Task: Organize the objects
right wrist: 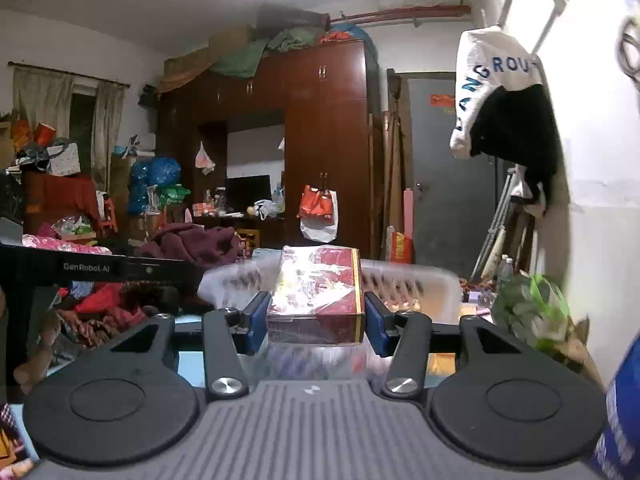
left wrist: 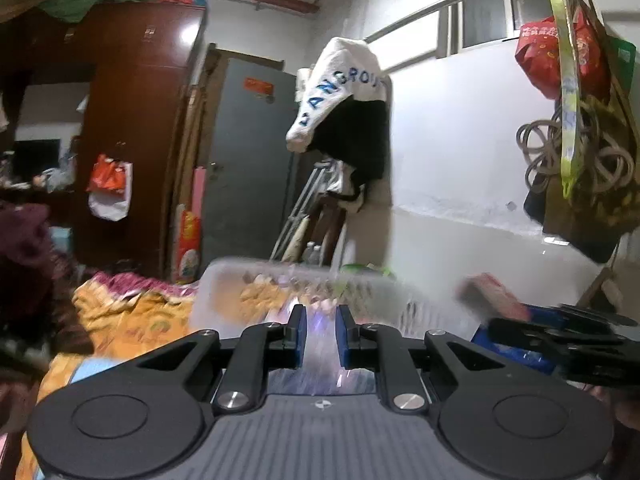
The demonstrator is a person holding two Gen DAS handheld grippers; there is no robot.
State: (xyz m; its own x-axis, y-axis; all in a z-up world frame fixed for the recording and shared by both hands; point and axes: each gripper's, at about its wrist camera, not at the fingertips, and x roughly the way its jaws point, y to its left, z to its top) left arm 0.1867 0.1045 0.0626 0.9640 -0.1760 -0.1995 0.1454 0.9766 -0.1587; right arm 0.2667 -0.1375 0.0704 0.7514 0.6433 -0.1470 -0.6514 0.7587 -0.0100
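While your left gripper (left wrist: 321, 330) waits with its jaws a little apart and nothing between them, it points at the white basket (left wrist: 224, 284), which stands on the bed with the orange quilt (left wrist: 132, 320). Much here is blurred by motion. Your right gripper shows at the right edge of this view.

From the right wrist, your right gripper (right wrist: 316, 322) has its jaws clamped on the red box (right wrist: 320, 292), which hangs in the air just before the basket's near rim. I judge the carrying step is in hand; next, you should bring the box over the rim and let go. Behind stand a brown wardrobe (right wrist: 320, 140) and a grey door (right wrist: 448, 184) in a cluttered room.
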